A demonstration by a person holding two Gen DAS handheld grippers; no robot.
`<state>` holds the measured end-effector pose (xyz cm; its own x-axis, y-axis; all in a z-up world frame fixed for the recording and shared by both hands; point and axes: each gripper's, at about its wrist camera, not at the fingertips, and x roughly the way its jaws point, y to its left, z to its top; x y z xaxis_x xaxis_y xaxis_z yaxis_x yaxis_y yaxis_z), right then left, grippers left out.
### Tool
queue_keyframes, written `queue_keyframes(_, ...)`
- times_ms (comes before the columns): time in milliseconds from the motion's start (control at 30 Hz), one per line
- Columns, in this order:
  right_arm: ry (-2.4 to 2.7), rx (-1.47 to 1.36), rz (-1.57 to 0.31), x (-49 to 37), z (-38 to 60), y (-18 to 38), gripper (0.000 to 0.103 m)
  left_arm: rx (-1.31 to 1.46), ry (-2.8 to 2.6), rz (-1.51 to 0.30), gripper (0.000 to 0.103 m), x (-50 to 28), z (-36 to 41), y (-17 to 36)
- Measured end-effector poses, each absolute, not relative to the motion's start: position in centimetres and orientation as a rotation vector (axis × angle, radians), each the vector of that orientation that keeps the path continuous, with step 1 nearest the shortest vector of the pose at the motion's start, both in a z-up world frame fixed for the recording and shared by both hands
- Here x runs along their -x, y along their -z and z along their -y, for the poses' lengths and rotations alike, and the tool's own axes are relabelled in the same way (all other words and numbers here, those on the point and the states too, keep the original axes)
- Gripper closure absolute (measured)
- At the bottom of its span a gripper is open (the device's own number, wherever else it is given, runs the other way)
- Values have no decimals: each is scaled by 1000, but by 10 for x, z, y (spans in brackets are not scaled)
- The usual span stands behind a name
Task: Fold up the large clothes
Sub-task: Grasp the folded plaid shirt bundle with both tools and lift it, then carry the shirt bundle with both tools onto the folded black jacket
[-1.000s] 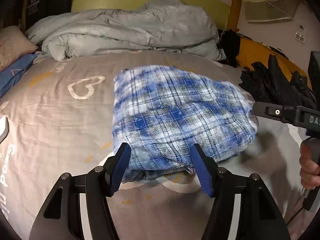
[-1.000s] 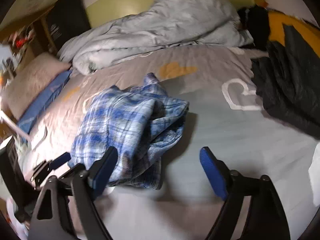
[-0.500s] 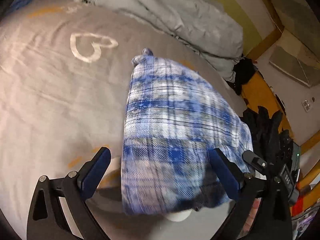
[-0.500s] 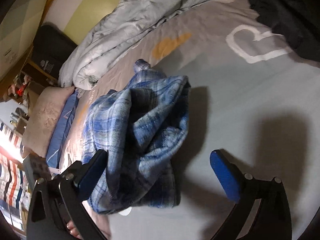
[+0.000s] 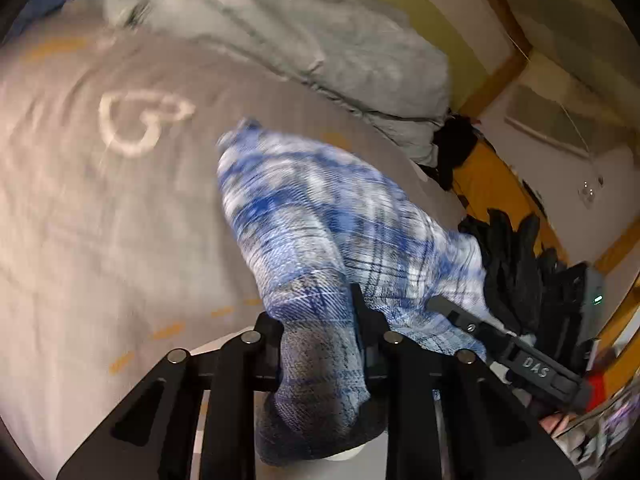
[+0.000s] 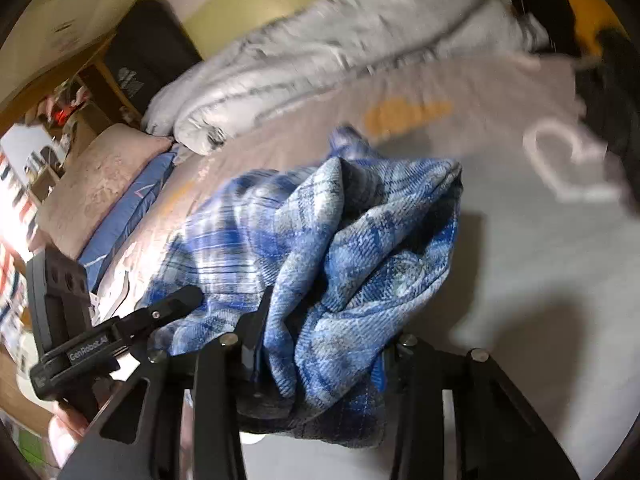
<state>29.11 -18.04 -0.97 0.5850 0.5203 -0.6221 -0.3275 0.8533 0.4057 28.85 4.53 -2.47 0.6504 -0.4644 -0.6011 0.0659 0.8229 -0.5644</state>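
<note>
Where hearts dot it, grey bedsheet [image 5: 100, 216].

both grippers, left gripper [image 5: 320, 312] and right gripper [image 6: 324, 320], angled downward, fingers just closed and clamped tight.

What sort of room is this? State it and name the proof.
Most likely a bedroom. The blue plaid flannel garment lies on a bed covered by a grey sheet printed with white hearts, a rumpled pale grey duvet is heaped at its far end, and a beige pillow sits beside it.
</note>
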Motion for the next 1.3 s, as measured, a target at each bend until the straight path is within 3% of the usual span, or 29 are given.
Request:
queue_keyframes(367,-421,-226,-492,-245,255,-101,67,333,442,-600,81,-293,48,-108)
queue_keyframes(700,-153,-202,-211,-226,411,-173,67,80,684,-420,81,-343,241,-198)
queue_keyframes(867,32,-208,-202,-239,472,-161,67,86,744,-445,81,-392,326,-185)
queue_keyframes(1033,135,-268,-390,-288,511,-110,67,105,717,-668,80,-455,382,-114)
queue_keyframes(1133,163,-274,-527,-315,522,-74,65,107,671,-756,74,-473,395,-73)
queue_keyframes(1300,149,-257,-622,-326,527,-56,62,106,636,-839,65,-477,392,-55)
